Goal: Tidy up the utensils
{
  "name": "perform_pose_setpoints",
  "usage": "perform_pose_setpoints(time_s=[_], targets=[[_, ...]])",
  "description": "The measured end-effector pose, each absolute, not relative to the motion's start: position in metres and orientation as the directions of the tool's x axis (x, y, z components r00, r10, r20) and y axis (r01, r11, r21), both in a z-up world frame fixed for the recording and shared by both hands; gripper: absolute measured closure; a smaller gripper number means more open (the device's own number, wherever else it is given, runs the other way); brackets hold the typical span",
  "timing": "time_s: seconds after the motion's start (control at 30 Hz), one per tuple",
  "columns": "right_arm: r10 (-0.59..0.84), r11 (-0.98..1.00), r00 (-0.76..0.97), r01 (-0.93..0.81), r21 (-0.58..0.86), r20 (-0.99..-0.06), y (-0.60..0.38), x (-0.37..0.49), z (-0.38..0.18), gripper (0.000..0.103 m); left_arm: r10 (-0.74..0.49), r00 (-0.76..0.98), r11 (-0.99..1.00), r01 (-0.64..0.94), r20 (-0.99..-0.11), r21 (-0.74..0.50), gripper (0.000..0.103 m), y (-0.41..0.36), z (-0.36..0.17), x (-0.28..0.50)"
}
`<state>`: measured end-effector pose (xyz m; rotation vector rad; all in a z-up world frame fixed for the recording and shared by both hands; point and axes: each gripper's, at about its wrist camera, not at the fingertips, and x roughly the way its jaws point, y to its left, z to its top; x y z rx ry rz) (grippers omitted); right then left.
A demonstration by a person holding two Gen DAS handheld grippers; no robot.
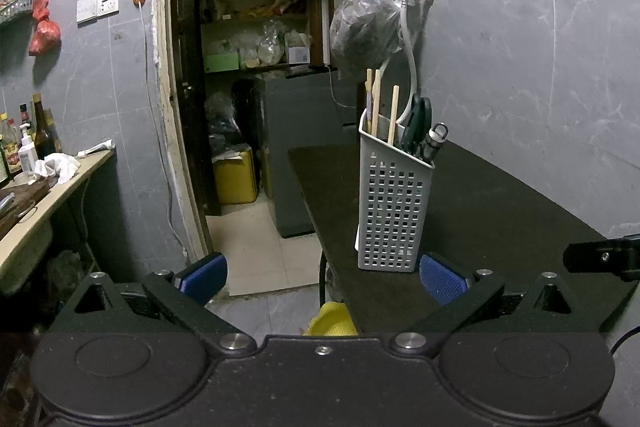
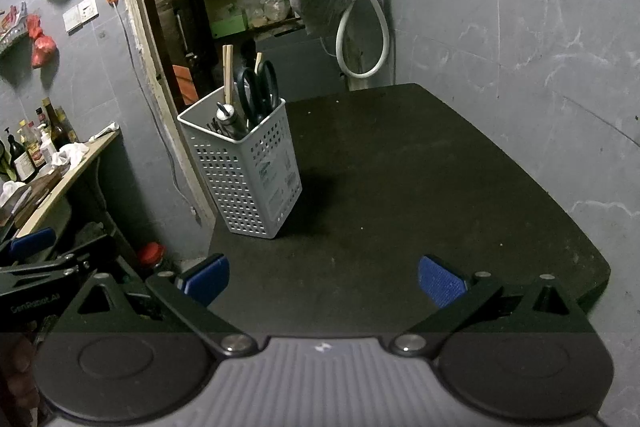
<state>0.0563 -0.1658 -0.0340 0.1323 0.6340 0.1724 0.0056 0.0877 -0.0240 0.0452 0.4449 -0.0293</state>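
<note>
Upright grey perforated holder (image 2: 250, 167), chopsticks (image 2: 228, 73), scissors (image 2: 259, 89) standing inside

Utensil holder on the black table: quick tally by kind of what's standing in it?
In the utensil holder:
Wooden chopsticks: 3
Dark-handled scissors: 1 pair
Metal-handled tool with ring end: 1
Total: 5 visible; anything lower down is hidden.

1. Both views are dim, with a cool grey cast and visible grain in the dark areas.
2. Light falls from above and the near side: the holder (image 2: 244, 163) throws a soft shadow rightward onto the black surface (image 2: 440, 187).
3. The doorway (image 1: 256, 67) interior is murky, its shelves hard to read.
4. Fisheye distortion bends the door frame and wall lines; the corners vignette to black.
5. The near tool bodies look slightly soft.
</note>
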Motion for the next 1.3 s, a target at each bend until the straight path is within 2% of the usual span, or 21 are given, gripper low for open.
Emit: perform_pose_setpoints(time_s=[1.3], targets=[[0.205,0.977,0.788,-0.130,0.168,-0.581,-0.1684,0.0571,-0.0349,0.000,-0.010,0.901,0.999,0.032,-0.434,0.043,0.001,0.0846,-0.0252,0.0061]])
